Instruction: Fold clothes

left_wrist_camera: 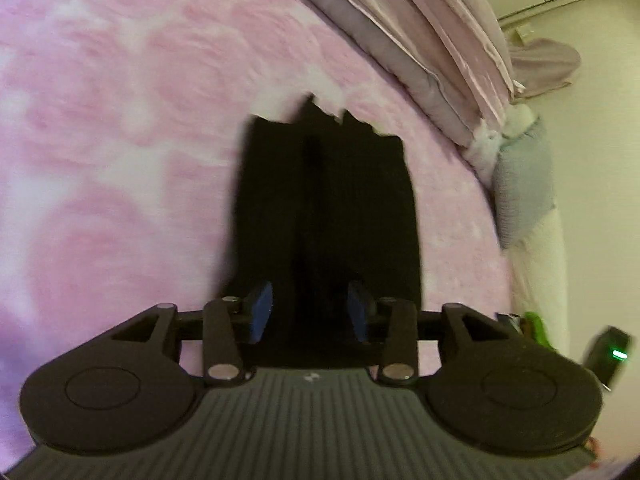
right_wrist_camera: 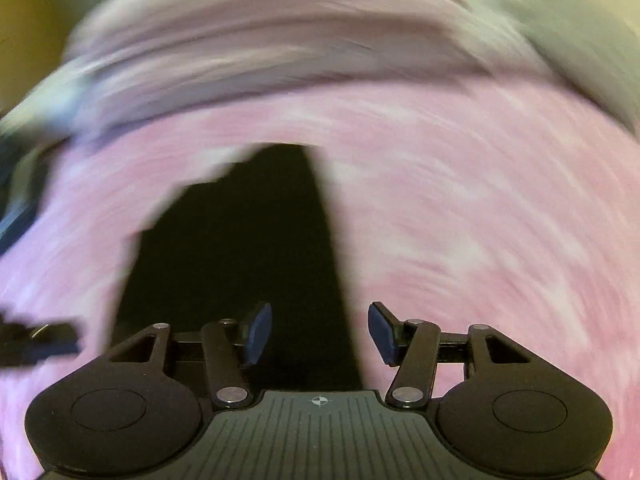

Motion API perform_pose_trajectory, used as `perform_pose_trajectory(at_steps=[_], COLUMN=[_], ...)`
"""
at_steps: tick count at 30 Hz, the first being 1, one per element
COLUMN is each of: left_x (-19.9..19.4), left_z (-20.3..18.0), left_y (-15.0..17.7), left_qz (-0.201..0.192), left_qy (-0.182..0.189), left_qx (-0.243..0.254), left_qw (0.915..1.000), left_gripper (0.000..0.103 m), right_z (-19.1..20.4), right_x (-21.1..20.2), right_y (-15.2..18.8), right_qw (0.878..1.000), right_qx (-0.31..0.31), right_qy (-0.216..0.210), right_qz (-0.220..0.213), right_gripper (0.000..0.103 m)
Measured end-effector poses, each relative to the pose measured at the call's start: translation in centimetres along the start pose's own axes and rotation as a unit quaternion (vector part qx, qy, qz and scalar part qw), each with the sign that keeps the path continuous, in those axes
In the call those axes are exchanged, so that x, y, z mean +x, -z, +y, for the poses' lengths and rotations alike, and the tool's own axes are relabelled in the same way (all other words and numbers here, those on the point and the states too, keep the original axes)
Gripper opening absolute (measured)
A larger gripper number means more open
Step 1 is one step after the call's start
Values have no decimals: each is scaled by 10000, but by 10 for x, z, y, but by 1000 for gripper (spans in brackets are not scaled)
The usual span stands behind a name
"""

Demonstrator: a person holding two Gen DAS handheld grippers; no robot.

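A black garment [left_wrist_camera: 324, 200] lies flat as a long folded strip on a fluffy pink-and-white blanket [left_wrist_camera: 120, 120]. My left gripper [left_wrist_camera: 310, 308] hovers over its near end with the blue pads [left_wrist_camera: 260, 308] apart, and the dark cloth fills the gap beneath them. The right wrist view is motion-blurred. There the same garment [right_wrist_camera: 248, 248] runs away from my right gripper [right_wrist_camera: 320, 332], whose jaws stand wide. The cloth's right edge passes under the gap; one pad [right_wrist_camera: 382, 334] is over the blanket [right_wrist_camera: 480, 240]. Neither gripper's pads press on the cloth.
Pale pink and grey bedding [left_wrist_camera: 420, 40] is piled along the bed's far side, with a grey cushion [left_wrist_camera: 524, 184] at the edge and cream floor [left_wrist_camera: 592, 160] beyond. A small dark device with a green light [left_wrist_camera: 608, 354] shows at lower right. A blurred dark object [right_wrist_camera: 36, 340] sits at the left edge.
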State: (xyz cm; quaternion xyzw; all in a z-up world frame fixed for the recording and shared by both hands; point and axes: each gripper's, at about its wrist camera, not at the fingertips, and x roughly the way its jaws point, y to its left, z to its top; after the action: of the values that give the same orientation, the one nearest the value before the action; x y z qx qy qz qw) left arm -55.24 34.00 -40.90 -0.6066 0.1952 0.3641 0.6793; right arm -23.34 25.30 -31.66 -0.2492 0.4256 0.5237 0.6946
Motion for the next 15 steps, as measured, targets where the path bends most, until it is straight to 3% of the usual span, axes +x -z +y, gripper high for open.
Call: perform_pose_trajectory(at_steps=[3,8,11,15], left_x=[27,46,56,86], left_z=[-6,-7,-12,-15], left_y=[-5,-12,-21,-34], left_qz=[204,270,226,271], left_qy=[36,120,138,31], left_qx=[-164,-441,-320,-197], left_qw=[9997,9986,9991,9994], left_gripper=[44,44,44,44], right_z=[-47,-87,-96,-92], right_x=[26,51,61,80], right_y=[-8,-1,0,-8], right_qw=[9933,9664,9616,9725], right_qx=[1115,2394,2518,2099], right_qy=[-53,-599,-714,-523], right_qz=[304,720,826,864], right_gripper=[51,51,51,51])
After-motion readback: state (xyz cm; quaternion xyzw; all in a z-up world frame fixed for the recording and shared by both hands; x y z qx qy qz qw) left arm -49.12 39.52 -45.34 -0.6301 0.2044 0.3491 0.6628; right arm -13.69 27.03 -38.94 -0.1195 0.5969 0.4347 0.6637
